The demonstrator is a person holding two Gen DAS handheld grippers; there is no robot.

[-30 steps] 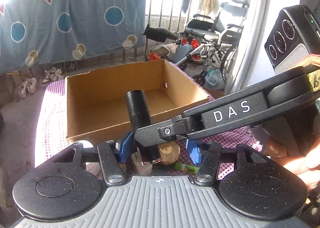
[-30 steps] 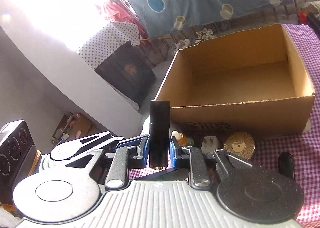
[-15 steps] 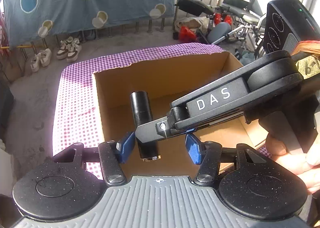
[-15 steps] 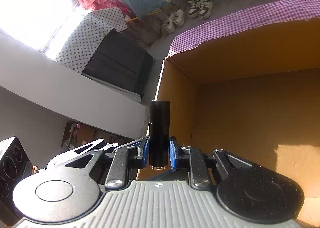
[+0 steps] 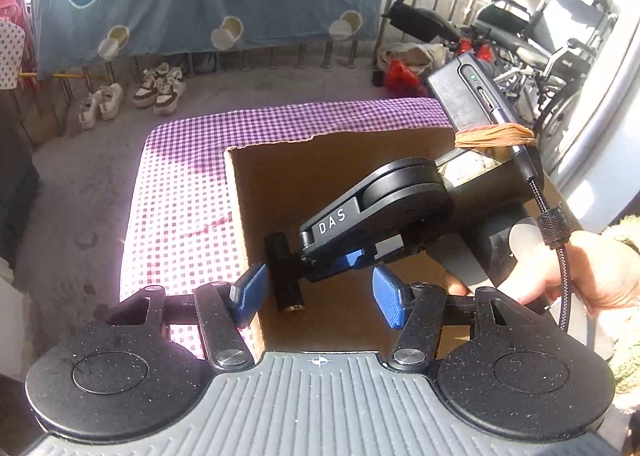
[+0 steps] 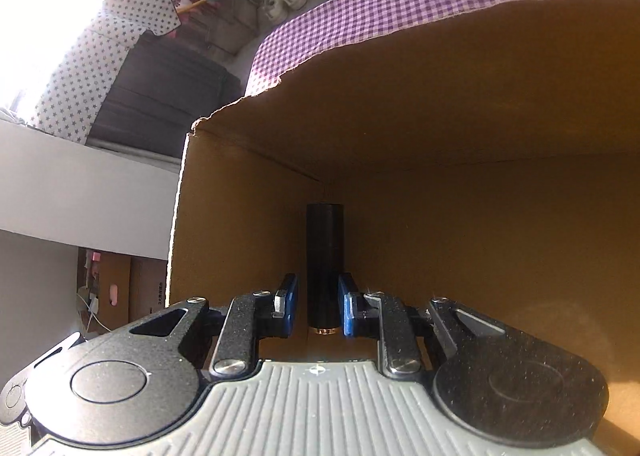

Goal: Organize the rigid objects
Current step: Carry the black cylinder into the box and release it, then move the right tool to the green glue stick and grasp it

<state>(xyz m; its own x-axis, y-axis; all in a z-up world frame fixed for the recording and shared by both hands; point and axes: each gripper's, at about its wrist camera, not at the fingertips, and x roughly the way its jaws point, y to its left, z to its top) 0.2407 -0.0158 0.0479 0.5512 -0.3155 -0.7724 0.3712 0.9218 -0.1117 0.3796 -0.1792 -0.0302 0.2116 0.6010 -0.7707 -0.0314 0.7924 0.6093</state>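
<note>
Both grippers have swung in over the cardboard box (image 5: pixel 336 152) since a second ago, when the box stood further off with small items lying on the checked cloth in front of it; now the right wrist view looks almost wholly into its brown interior. Between the blue pads of the right gripper (image 6: pixel 318 310) sits a black tube (image 6: pixel 324 256), a slim cylinder with a thin gold ring at its near end, standing along the fingers and pointing toward 12 o'clock, close to the inner corner of the box. Those fingers are clamped on its lower part, nearly closed around it. From the left wrist view the same tube appears low inside the box, at about 11 o'clock from the left gripper (image 5: pixel 318 294), whose jaws are opening with nothing pressed between them; the tube and the other tool's nose lie beyond its pads, not in them. A hand (image 5: pixel 576 272) at 3 o'clock holds the right tool's handle. I judge the tube to be light, stiff and smooth-skinned, much like a lipstick case, so it could slip or roll if let go from any height, and it may tip over if stood on end. Gripping across its middle or lower body, as now, looks sound; a hold near either tip would let it pivot.
</note>
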